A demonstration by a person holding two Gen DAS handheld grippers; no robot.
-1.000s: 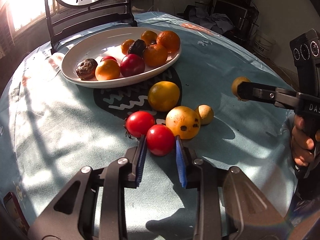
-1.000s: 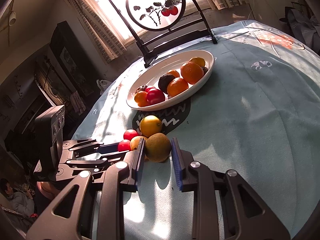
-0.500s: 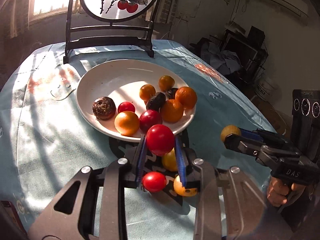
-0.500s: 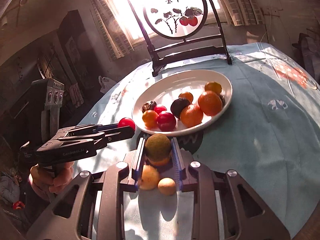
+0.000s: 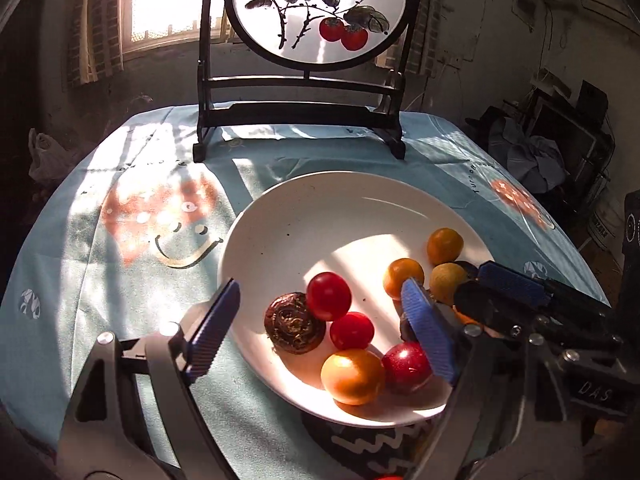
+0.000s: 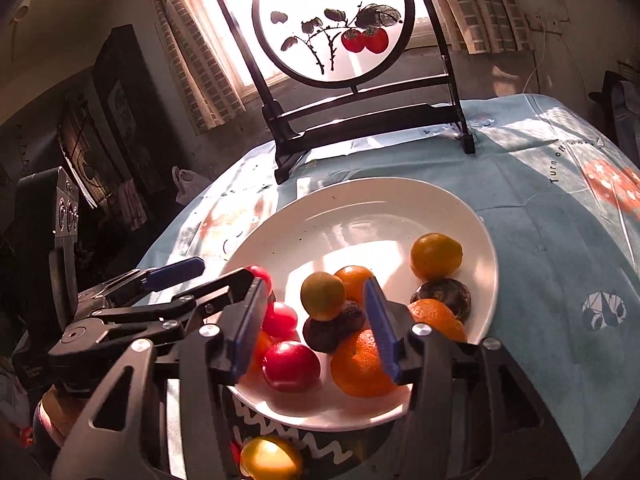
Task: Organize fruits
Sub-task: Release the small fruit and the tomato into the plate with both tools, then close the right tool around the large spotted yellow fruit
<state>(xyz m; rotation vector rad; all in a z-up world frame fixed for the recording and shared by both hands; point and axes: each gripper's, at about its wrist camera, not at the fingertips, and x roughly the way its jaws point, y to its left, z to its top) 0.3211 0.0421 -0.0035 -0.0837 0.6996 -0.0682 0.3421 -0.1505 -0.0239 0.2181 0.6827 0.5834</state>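
The white plate (image 5: 280,216) holds several fruits: oranges, red ones and dark wrinkled ones. My left gripper (image 5: 320,284) hangs over the plate's near left side, its jaws opening wide. A red tomato (image 5: 329,295) sits free between them beside a dark wrinkled fruit (image 5: 294,326); neither pad touches it. My right gripper (image 6: 315,282) is over the near edge, jaws opening. A yellow-green round fruit (image 6: 322,295) lies loose between its pads, on top of a dark fruit (image 6: 332,328). Each gripper shows in the other's view: the right gripper (image 5: 472,280) and the left gripper (image 6: 224,269).
A dark patterned mat (image 6: 304,444) lies under the plate's near rim, with a yellow fruit (image 6: 270,458) on it. A black stand with a round painted screen (image 5: 316,12) stands at the back of the blue tablecloth (image 5: 120,280). The table's edge curves away on both sides.
Both grippers moved forward from the loose fruits to above the plate. Their jaws, shut on the tomato and the yellow-green fruit before, have spread and let go.
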